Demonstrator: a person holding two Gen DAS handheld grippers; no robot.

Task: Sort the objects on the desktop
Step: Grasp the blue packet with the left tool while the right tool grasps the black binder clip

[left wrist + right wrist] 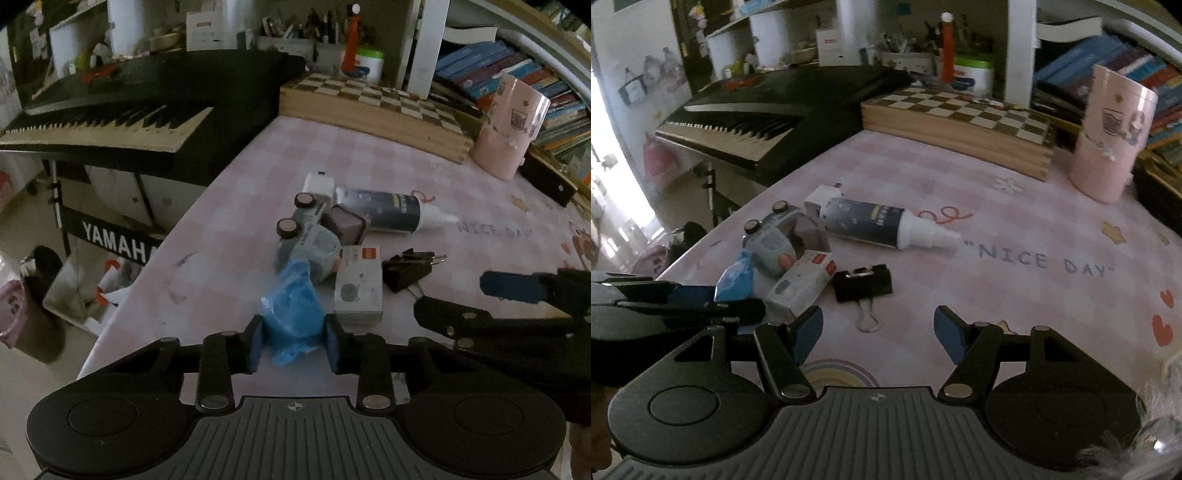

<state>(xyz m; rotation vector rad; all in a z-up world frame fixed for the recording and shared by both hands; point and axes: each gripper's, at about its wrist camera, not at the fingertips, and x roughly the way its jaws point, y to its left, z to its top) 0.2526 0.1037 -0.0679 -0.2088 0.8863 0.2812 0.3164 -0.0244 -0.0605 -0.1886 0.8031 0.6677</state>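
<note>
The left claw [293,341] is pinching the crumpled blue plastic bag [291,314] at the near edge of the pile on the pink bench [221,221], both pads pressing into its soft sides. The bag is lying against the grey toy car [306,240] and just beside the small white box [358,288], so I am judging that the lift should go slowly and straight up, so that the car is not dragged along. The right claw [879,332] is standing spread and empty, pointing toward the black binder clip [862,282], whose wire handle is lying between its fingers' line. It should be waiting apart until the bag is clear, because the two claws are working very near each other.
</note>
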